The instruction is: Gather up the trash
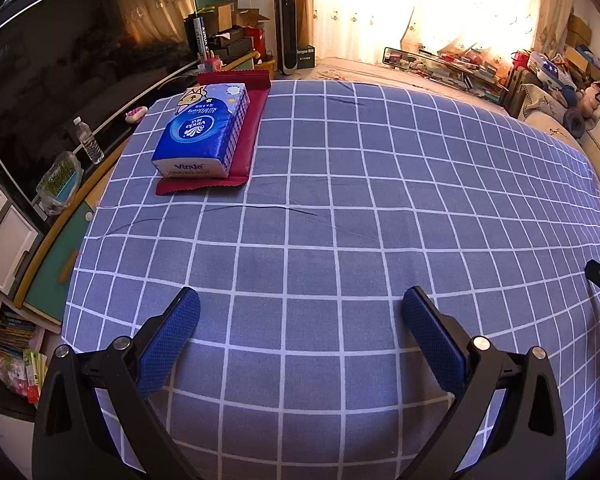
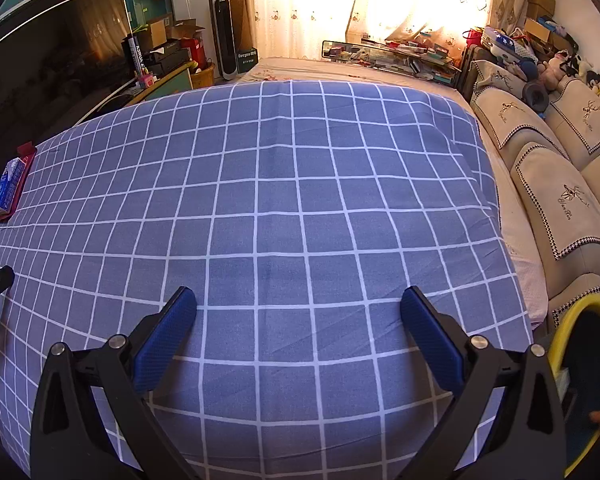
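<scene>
Sunlit curtains and a cluttered living room are seen behind a table covered with a blue checked cloth (image 1: 340, 240). Both grippers are held low over the near part of that cloth, and nothing is held in either. The jaws of the left gripper (image 1: 300, 300) are spread wide apart, and only bare cloth is seen between them. The jaws of the right gripper (image 2: 299, 299) are likewise wide open over bare cloth.

Ahead of the left jaws and off to their left, near the far edge of the cloth, a red wrapper (image 1: 220, 152) is seen lying flat, with a blue tissue pack (image 1: 204, 132) resting on top of it. In the right wrist view the same pair is found far off to the left of the jaws. A yellow-rimmed bin (image 2: 572, 320) is seen just to the right of the right jaws, beyond the table edge.

The step in hand is judged to be the reach toward the wrapper, which is taken to be the trash. The pack is best lifted or slid off first, since the wrapper is pinned beneath it. A free serrated end should be approached low and level, so that the thin film is pinched and the cloth is not gathered with it.
</scene>
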{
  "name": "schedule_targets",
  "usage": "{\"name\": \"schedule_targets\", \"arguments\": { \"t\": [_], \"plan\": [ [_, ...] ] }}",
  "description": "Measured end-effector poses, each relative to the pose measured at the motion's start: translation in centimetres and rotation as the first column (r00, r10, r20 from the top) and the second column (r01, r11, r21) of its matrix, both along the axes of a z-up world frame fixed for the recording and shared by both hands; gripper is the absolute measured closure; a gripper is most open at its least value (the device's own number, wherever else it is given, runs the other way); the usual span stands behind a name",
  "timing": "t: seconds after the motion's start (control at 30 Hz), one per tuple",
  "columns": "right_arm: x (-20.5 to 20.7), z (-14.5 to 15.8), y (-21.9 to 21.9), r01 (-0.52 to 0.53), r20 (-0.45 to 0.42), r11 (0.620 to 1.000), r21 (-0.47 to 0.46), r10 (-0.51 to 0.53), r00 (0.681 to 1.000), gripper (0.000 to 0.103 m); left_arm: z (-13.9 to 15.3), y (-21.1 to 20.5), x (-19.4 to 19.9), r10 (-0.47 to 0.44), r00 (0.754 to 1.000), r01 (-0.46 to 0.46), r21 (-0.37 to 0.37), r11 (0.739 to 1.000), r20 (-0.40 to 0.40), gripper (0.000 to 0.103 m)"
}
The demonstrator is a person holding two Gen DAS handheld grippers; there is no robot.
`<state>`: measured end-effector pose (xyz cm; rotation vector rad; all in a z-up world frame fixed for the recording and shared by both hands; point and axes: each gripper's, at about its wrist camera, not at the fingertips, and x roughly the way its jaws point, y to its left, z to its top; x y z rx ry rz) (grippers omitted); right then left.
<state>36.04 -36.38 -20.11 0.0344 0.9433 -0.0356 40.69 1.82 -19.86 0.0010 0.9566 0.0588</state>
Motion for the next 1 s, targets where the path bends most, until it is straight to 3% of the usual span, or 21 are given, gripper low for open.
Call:
{"name": "schedule_targets", "arguments": {
  "t": [1.0],
  "plan": [
    [0.00, 0.03, 0.02, 0.000, 0.000, 1.000, 0.000, 0.000, 1.000, 0.005, -0.03, -0.13, -0.08, -0.003, 1.000, 0.003, 0.008, 1.000, 0.001, 0.003]
  ]
}}
